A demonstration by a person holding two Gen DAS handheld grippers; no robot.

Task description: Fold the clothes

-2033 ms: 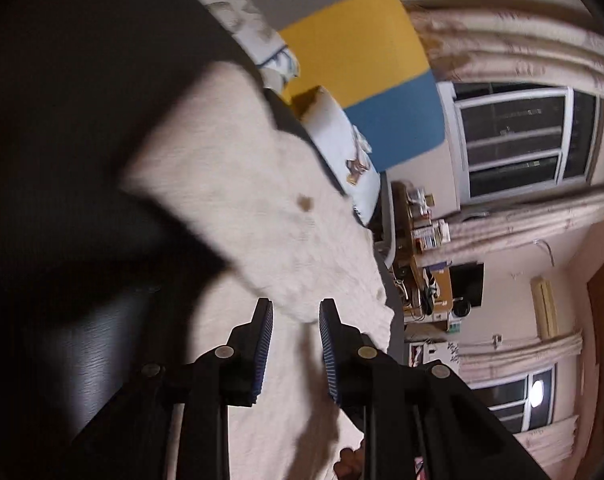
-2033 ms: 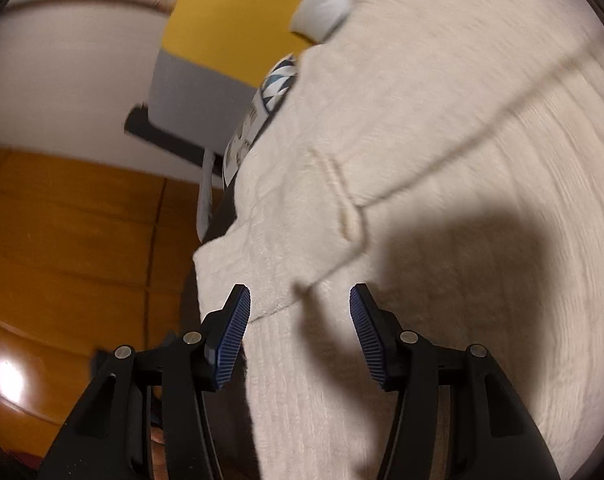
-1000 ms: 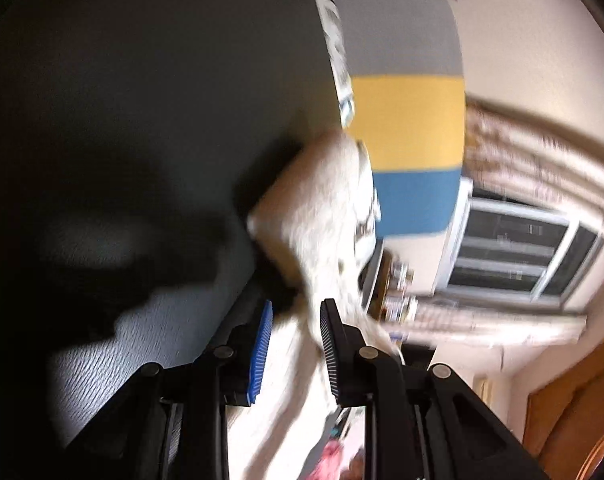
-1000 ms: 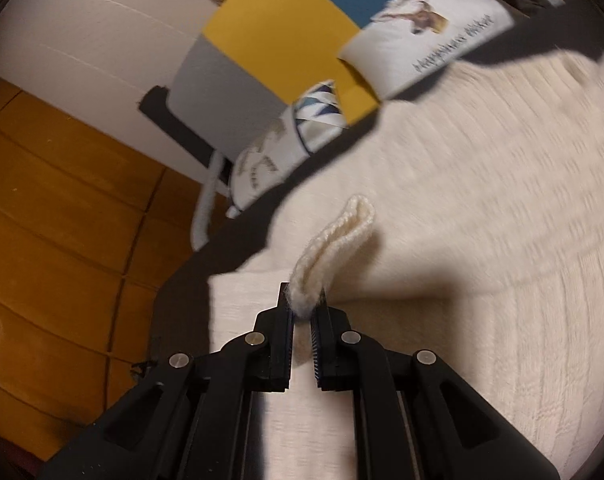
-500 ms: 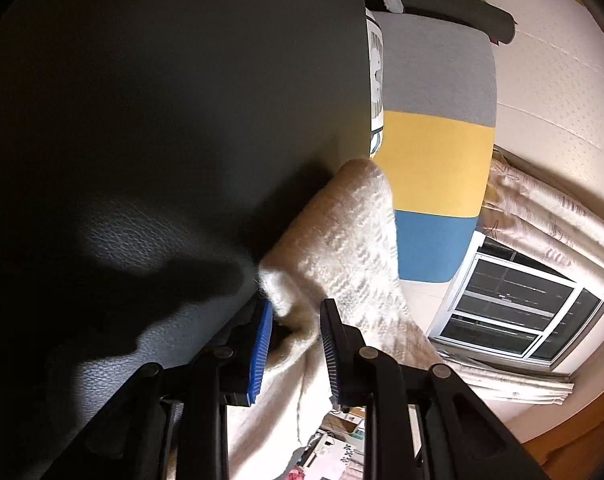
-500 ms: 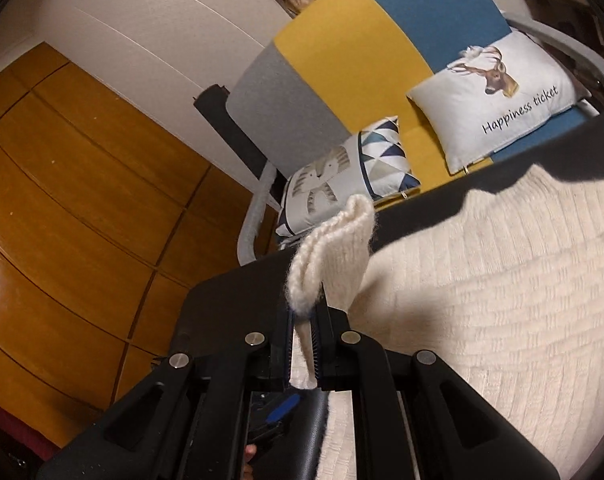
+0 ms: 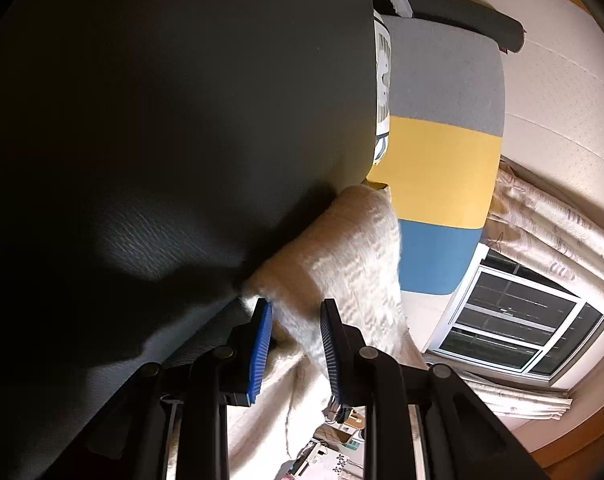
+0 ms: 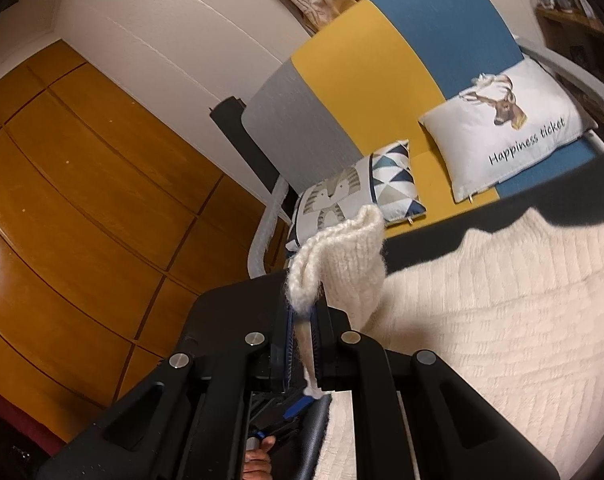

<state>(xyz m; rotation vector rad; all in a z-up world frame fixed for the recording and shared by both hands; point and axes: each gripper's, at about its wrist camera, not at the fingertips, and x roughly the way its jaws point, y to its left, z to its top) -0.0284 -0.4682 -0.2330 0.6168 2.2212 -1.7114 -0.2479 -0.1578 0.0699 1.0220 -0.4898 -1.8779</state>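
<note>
In the left wrist view, a cream knitted sweater (image 7: 341,264) with a fuzzy, ribbed surface runs from the lower middle of the frame up toward the centre. It lies against the edge of a dark table (image 7: 162,140) whose surface looks like grained leather and fills the whole left half. The left gripper (image 7: 296,334) has black fingers with blue ribbed pads. They stand moderately apart, and a thick fold of the sweater sits between them, filling the gap, so the pads press on the knit. On the right are a sofa (image 7: 441,160) in grey, yellow and blue bands, pale curtains (image 7: 553,216) and a dark window (image 7: 517,328).

In the right wrist view, the right gripper (image 8: 303,318) is almost fully closed, pinching a thin edge of the sweater (image 8: 481,320). A rounded loop of knit rises above the fingertips at the centre, and the rest spreads flat over the lower right. Only this view shows two pillows, a deer pillow (image 8: 505,132) with printed words and a triangle-pattern pillow (image 8: 357,196), and also wooden wall panels (image 8: 82,200) on the left.
</note>
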